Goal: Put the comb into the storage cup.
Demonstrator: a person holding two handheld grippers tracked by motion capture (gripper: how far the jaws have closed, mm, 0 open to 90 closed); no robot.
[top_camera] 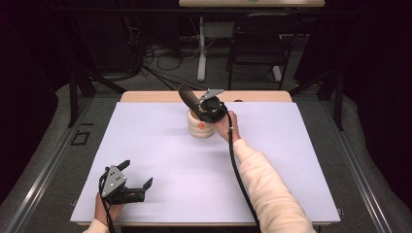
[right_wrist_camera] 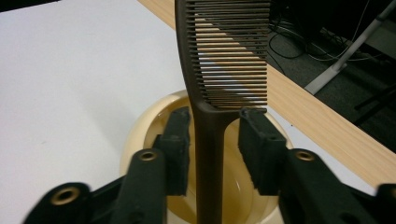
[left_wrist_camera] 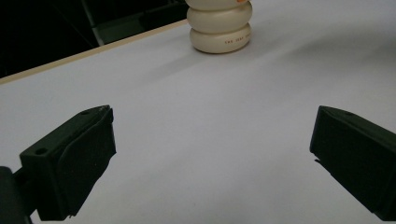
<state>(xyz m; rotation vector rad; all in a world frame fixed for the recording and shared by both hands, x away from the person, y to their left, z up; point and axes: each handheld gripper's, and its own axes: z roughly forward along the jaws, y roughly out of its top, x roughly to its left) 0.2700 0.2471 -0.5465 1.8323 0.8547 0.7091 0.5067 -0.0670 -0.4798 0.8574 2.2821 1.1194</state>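
Note:
A dark brown comb (right_wrist_camera: 224,56) stands upright with its handle down inside a cream ribbed cup (right_wrist_camera: 140,135). My right gripper (right_wrist_camera: 215,119) sits over the cup with the comb's handle between its jaws. A narrow gap shows on each side of the handle, so the pads do not press on it. From above, the cup (top_camera: 200,128) stands at the far middle of the table. The comb (top_camera: 187,94) leans up and left out of it, with the right gripper (top_camera: 198,109) above it. My left gripper (top_camera: 138,173) rests open at the near left, pointing toward the cup (left_wrist_camera: 219,28).
A white sheet (top_camera: 291,160) covers the table, and a wooden strip (top_camera: 145,96) shows along the far edge. Beyond the table stand a dark chair (top_camera: 257,43), a white table leg (top_camera: 201,48) and loose cables on the floor.

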